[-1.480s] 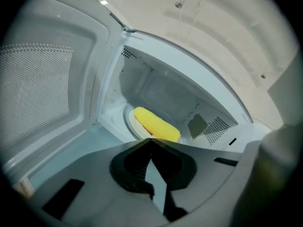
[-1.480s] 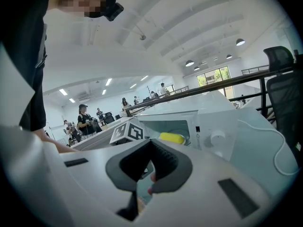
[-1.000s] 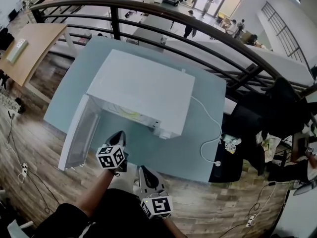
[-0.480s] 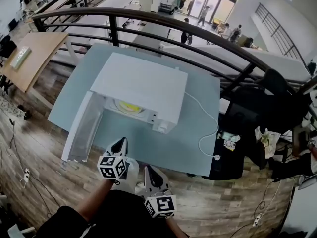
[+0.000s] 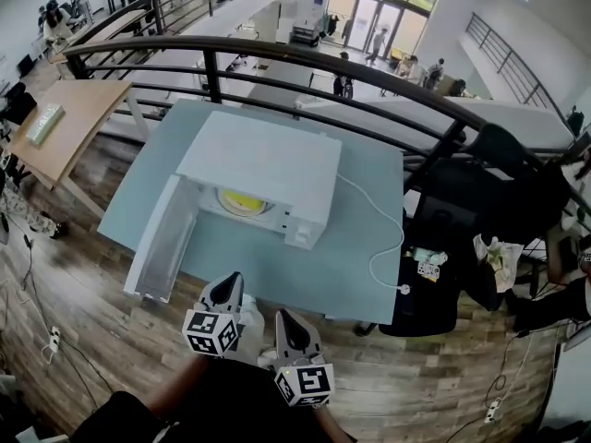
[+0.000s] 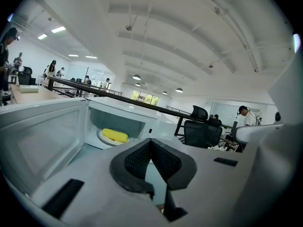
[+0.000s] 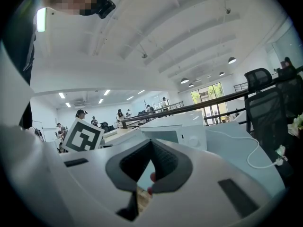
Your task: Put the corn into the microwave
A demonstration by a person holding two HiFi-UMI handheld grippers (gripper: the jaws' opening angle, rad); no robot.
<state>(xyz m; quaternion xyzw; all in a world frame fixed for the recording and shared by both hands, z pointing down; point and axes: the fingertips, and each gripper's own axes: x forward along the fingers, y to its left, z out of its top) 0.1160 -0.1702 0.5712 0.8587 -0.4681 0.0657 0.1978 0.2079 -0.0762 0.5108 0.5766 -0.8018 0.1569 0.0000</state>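
The head view looks steeply down from above the near edge of the table (image 5: pixel 369 247) and takes in the whole microwave (image 5: pixel 263 169), with both grippers at the bottom of the frame. The left gripper (image 5: pixel 228 287) view sits low and near, facing almost level into the open microwave past its door (image 6: pixel 38 141). The right gripper (image 5: pixel 284 321) view faces the microwave's front from further right and catches the left gripper's marker cube (image 7: pixel 84 135).
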